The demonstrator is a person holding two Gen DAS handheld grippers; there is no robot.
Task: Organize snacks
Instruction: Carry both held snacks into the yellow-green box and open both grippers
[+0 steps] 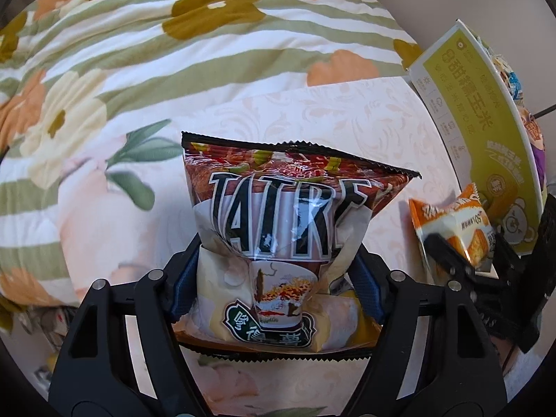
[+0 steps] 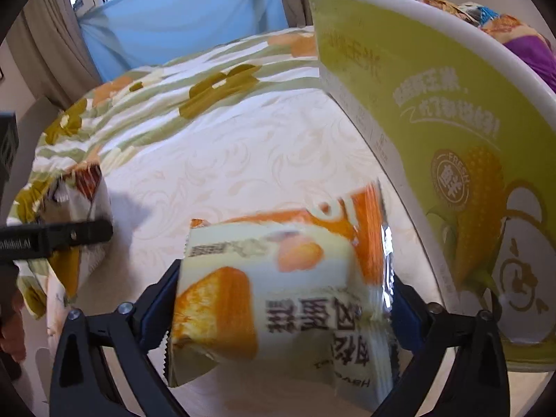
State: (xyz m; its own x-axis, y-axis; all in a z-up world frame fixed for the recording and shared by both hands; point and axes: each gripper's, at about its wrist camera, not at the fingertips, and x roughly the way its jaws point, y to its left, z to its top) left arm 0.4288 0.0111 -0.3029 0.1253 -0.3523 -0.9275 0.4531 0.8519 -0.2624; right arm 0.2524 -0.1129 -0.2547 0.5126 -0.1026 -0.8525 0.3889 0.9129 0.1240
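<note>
A brown and white chip bag (image 1: 278, 208) lies on the cream patterned tabletop (image 1: 347, 114). My left gripper (image 1: 276, 253) is shut on it, the blue pads denting its waist from both sides. In the right wrist view, an orange and white cake packet (image 2: 278, 295) fills the gap of my right gripper (image 2: 285, 274), and both pads touch its edges. The picture there is blurred. The left wrist view also shows this packet (image 1: 451, 222) at far right, just in front of the green corn carton (image 1: 479, 132). The chip bag (image 2: 83, 208) shows at the left of the right wrist view.
The green corn carton (image 2: 434, 104) stands open on the right with several snack packs (image 1: 514, 83) showing over its rim. Floral striped bedding (image 1: 173, 52) lies beyond the tabletop. A blue curtain (image 2: 180, 10) hangs at the back. A hand (image 2: 10, 330) is at the left edge.
</note>
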